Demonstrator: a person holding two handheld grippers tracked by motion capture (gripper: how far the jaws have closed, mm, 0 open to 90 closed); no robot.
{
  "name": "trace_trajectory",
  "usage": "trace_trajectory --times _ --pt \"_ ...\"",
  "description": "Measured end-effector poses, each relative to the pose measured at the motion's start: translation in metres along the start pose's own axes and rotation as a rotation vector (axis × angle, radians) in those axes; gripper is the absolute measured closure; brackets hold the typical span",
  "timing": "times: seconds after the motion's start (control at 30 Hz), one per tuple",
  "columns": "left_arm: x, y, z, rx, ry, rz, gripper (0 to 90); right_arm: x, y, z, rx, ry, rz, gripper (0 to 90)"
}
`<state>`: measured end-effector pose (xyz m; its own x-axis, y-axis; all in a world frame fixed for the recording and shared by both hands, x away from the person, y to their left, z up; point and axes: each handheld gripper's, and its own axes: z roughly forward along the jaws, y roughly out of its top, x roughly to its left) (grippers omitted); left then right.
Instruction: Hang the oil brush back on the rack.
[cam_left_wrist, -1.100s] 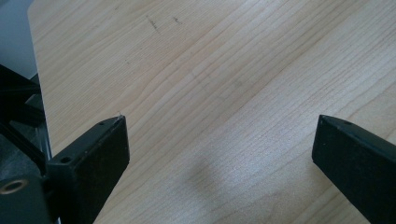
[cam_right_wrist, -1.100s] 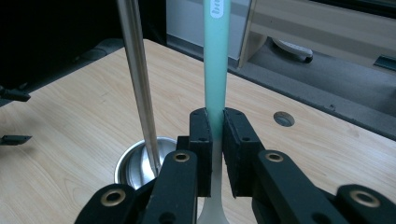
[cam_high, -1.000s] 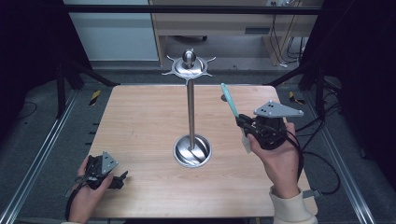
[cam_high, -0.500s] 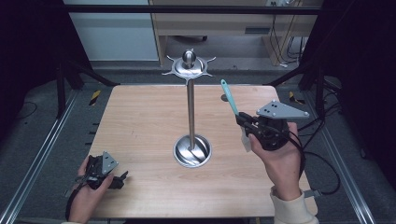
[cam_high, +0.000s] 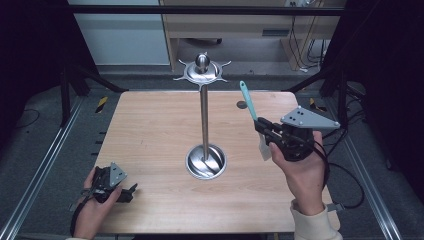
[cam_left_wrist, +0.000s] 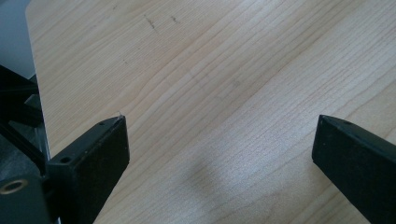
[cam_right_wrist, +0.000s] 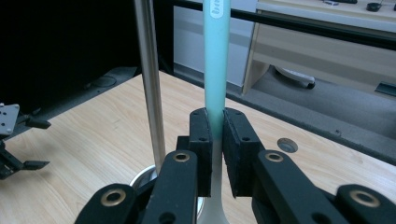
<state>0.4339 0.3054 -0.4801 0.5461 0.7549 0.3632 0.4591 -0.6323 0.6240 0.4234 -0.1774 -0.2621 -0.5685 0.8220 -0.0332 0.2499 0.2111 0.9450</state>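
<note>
Gripping a teal-handled utensil (cam_high: 248, 101) in the right gripper (cam_high: 264, 131), jaws pressing on both sides of the handle where teal fades to white, handle rising upright and leaning slightly away toward the far edge of the wooden table (cam_high: 150, 125). Showing in the right gripper view as the same handle (cam_right_wrist: 216, 60) clamped between the black pads (cam_right_wrist: 201, 140), white lower end hanging below them. Hovering right of the steel rack stand (cam_high: 204, 120), whose round base (cam_high: 205, 161) is sitting mid-table and whose hooked top disc (cam_high: 202, 71) is standing above. Resting near the table's front left corner, the left gripper (cam_high: 129, 192) in the left hand (cam_high: 92, 210), jaws spreading wide apart over bare wood, holding nothing
</note>
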Motion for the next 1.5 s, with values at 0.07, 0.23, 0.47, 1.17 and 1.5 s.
trace_trajectory --times 0.07,0.23,0.47,1.17,1.5 --pt "0.0 0.0 0.0 0.001 0.0 0.0 3.6 0.0 0.0 0.0 -0.003 0.0 0.002 82.4" --pt "0.0 0.0 0.0 0.001 -0.001 0.0 3.6 0.001 0.002 -0.003 -0.015 0.001 -0.001 82.4" --pt "0.0 0.0 0.0 0.0 -0.001 -0.001 3.6 0.003 0.004 -0.007 -0.027 0.001 -0.006 82.4" --pt "0.0 0.0 0.0 -0.002 0.001 -0.001 3.6 0.009 0.008 -0.009 -0.098 0.103 0.003 82.4" --pt "0.0 0.0 0.0 0.0 0.0 0.001 3.6 0.011 0.008 -0.003 -0.103 0.136 0.005 82.4"
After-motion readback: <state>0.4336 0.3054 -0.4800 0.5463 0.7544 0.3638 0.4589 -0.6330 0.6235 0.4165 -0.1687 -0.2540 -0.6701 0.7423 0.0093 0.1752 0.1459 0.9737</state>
